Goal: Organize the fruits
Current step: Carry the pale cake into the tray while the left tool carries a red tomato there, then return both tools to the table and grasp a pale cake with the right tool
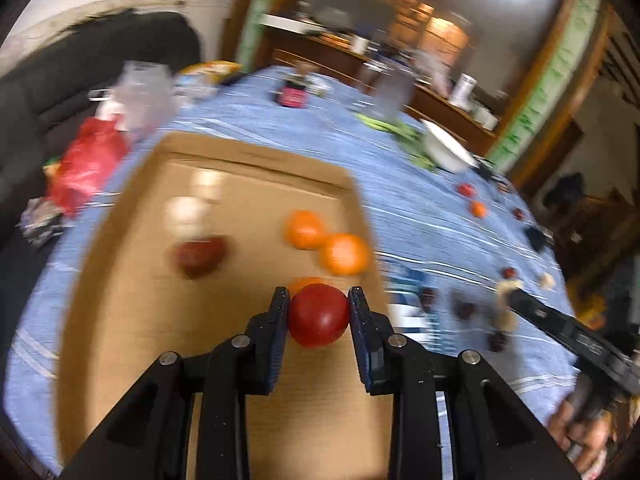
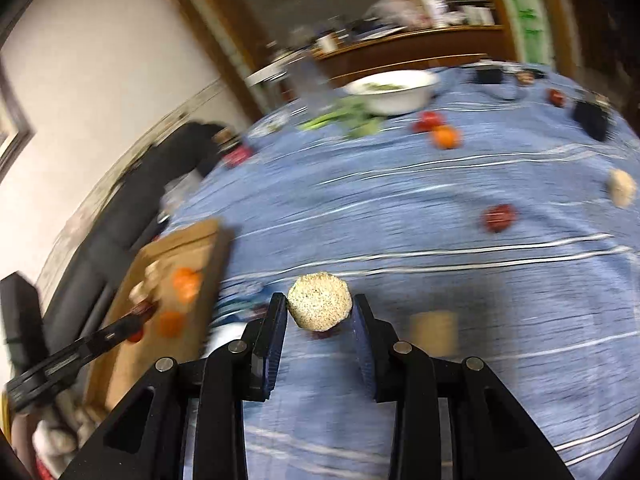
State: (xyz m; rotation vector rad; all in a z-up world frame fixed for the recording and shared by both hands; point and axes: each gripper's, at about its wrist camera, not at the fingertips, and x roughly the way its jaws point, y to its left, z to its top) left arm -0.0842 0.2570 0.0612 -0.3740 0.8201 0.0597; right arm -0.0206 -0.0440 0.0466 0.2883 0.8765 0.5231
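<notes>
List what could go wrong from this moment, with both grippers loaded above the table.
1. The left gripper pinches the round red fruit only at its sides; it could slip and hit the oranges in the cardboard tray.
2. The right gripper holds the pale speckled ball at its fingertips over the blue cloth; dropped, it may roll away.

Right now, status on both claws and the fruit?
Left claw shut on round red fruit over cardboard tray. Right claw shut on pale speckled ball. Nothing in the way.

Blue striped tablecloth [image 2: 400, 208], cardboard tray [image 1: 120, 280], white bowl [image 2: 394, 90], scattered fruits [image 2: 499, 218]
</notes>
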